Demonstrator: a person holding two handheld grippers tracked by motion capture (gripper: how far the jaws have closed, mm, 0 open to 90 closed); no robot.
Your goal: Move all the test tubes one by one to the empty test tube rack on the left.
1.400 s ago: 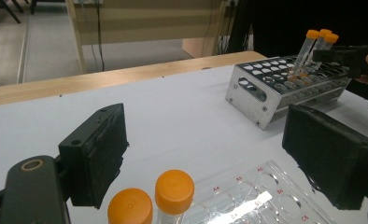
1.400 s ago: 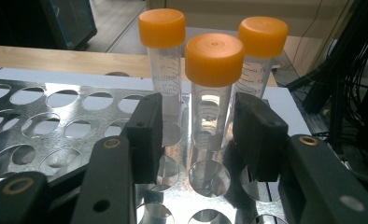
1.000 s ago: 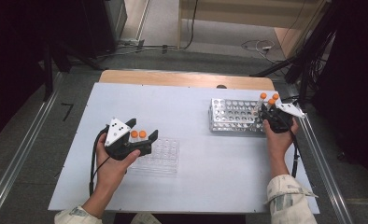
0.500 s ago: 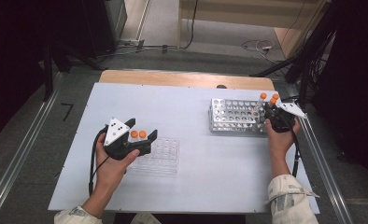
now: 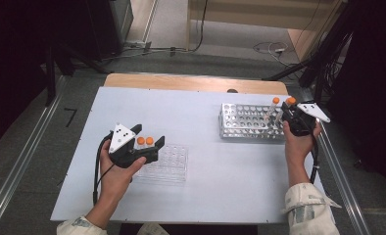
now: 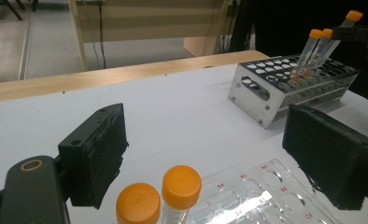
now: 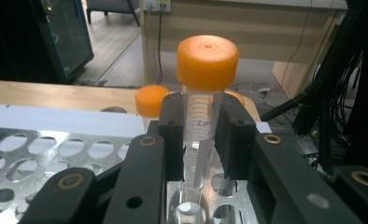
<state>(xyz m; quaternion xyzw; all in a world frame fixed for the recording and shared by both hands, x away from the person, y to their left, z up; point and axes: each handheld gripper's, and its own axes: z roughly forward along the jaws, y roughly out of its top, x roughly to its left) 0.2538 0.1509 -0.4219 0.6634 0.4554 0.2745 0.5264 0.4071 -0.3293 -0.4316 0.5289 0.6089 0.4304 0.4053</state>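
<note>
My right gripper (image 7: 200, 140) is shut on a clear tube with an orange cap (image 7: 208, 60). The tube stands partly raised above a hole at the right end of the metal rack (image 5: 245, 122). In the high view that gripper (image 5: 285, 113) is at the rack's right end, with another capped tube (image 5: 275, 101) leaning beside it. My left gripper (image 6: 210, 126) is open, its jaws wide on either side of two orange-capped tubes (image 6: 181, 186). These stand at the left end of a clear plastic rack (image 5: 171, 164). The jaws touch neither tube.
The white table top (image 5: 196, 112) has a wooden strip (image 5: 191, 82) along its far edge. Metal rails run along both sides on the floor. Cables and dark stands (image 5: 328, 54) crowd the far right. A cable trails from each gripper.
My right gripper has risen a little with the tube, drawing it up from the metal rack. My left hand has stayed put.
</note>
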